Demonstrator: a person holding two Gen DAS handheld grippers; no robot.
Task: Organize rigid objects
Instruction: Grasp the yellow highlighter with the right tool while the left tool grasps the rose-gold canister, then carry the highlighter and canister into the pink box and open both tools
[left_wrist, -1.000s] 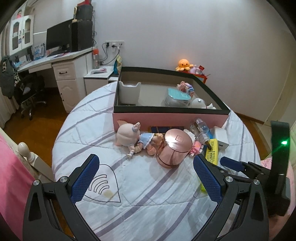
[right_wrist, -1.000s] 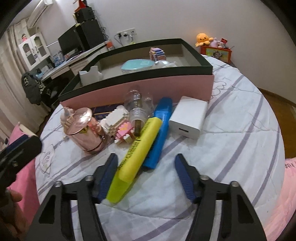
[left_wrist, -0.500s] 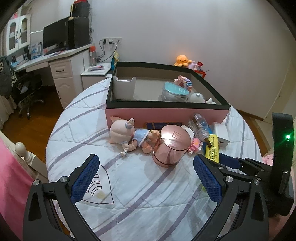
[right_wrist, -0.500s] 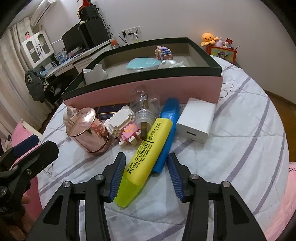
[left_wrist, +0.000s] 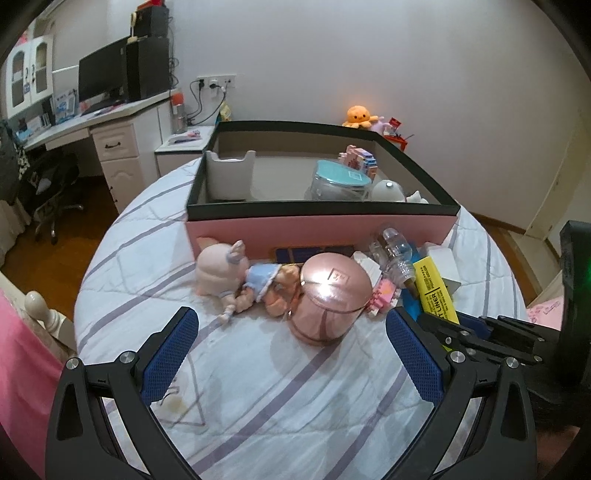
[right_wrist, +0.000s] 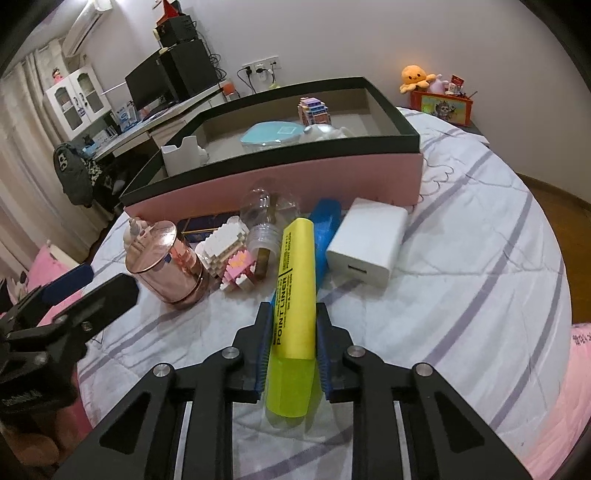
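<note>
My right hand-held gripper (right_wrist: 291, 332), its jaws just closing, pinches the yellow highlighter (right_wrist: 294, 291) lying on the bed (right_wrist: 480, 295) before the pink box (right_wrist: 280, 181); gripped near its tail, it may pivot and nudge the blue marker (right_wrist: 325, 229) alongside.

A bed (right_wrist: 480, 280) with a white quilt striped in purple carries everything. Ahead of the right claw (right_wrist: 291, 332) lie a yellow highlighter (right_wrist: 295, 280), a blue marker (right_wrist: 325, 225), a white charger block (right_wrist: 365, 247), a clear bottle (right_wrist: 266, 218) and small brick models (right_wrist: 232, 254). Left of it stands a rose-gold canister (right_wrist: 162, 266); farther ahead sits the pink box (right_wrist: 280, 184), with a doll (left_wrist: 229, 273) ahead of the left claw (left_wrist: 295, 354).
</note>
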